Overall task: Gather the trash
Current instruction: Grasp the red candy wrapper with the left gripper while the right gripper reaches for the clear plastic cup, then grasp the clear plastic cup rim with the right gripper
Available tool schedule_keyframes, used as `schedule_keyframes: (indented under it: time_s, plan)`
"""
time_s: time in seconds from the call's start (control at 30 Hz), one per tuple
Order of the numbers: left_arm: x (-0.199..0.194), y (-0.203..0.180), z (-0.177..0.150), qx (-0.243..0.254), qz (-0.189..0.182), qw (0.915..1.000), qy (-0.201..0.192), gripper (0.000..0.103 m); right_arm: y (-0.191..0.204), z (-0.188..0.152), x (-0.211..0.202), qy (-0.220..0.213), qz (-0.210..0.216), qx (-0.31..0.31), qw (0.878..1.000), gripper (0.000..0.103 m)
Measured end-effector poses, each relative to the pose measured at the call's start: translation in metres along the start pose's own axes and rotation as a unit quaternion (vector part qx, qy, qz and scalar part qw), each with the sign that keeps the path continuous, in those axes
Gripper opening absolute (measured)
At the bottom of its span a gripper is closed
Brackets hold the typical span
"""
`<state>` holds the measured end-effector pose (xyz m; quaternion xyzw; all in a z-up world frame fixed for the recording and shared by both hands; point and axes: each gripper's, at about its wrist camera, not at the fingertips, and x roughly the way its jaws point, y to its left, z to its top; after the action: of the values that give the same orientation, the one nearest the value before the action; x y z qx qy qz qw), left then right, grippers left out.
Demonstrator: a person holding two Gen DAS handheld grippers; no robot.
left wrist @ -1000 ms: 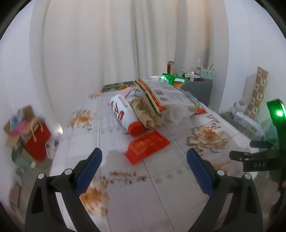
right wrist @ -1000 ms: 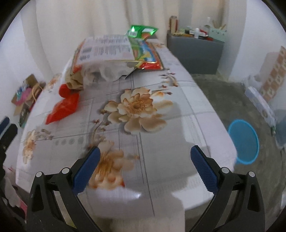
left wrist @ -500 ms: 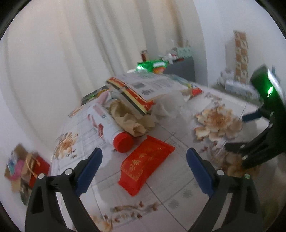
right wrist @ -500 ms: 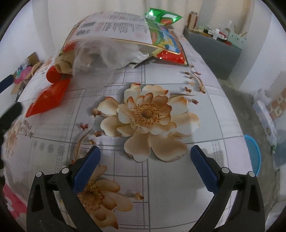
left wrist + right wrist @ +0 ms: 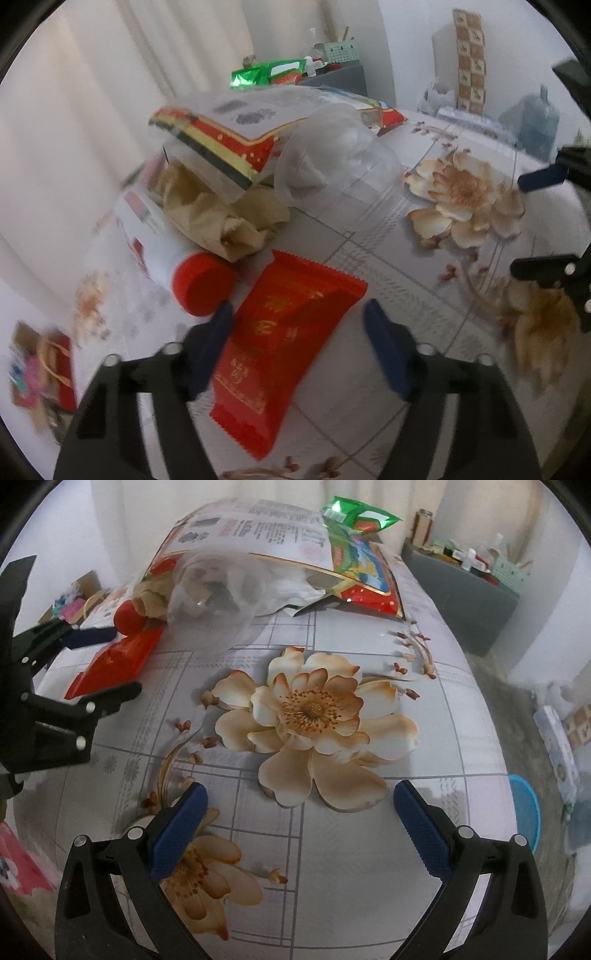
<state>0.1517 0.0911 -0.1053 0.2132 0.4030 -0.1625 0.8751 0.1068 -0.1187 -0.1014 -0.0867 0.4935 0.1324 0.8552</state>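
A flat red wrapper (image 5: 288,332) lies on the flowered tablecloth (image 5: 406,295). My left gripper (image 5: 297,308) straddles it with its jaws closing. The left pad sits at the wrapper's edge and the right pad is still clear of it. The wrapper (image 5: 118,661) and the left gripper (image 5: 110,664) also show at the left of the right wrist view. Behind the wrapper lie a white bottle with a red cap (image 5: 203,284), crumpled brown paper (image 5: 221,218), a clear plastic cup (image 5: 340,173) and a big red-and-gold bag (image 5: 229,136). My right gripper (image 5: 299,792) hangs open over the printed flower, holding nothing.
A green snack bag (image 5: 354,517) lies at the table's far end. A grey cabinet (image 5: 461,590) with small items stands beyond it. On the floor to the right is a blue basin (image 5: 524,812). To the left are a red gift bag and boxes (image 5: 40,369).
My left gripper has moved forward and down onto the red wrapper, rolled, and narrowed its jaws around it. The right gripper dropped closer to the table at first, then held still.
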Motion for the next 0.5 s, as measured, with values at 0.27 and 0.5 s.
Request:
schedule_keyframes:
  time_s: [0.27, 0.5]
  plan:
    - [0.000, -0.004, -0.004, -0.041, -0.050, 0.9979, 0.000, 0.023, -0.010, 0.050, -0.025, -0.080, 0.082, 0.040, 0.993, 0.096]
    - [-0.012, -0.013, -0.012, -0.064, -0.052, 0.9966, -0.005, 0.013, -0.002, 0.094, -0.013, -0.096, 0.139, 0.048, 0.984, 0.096]
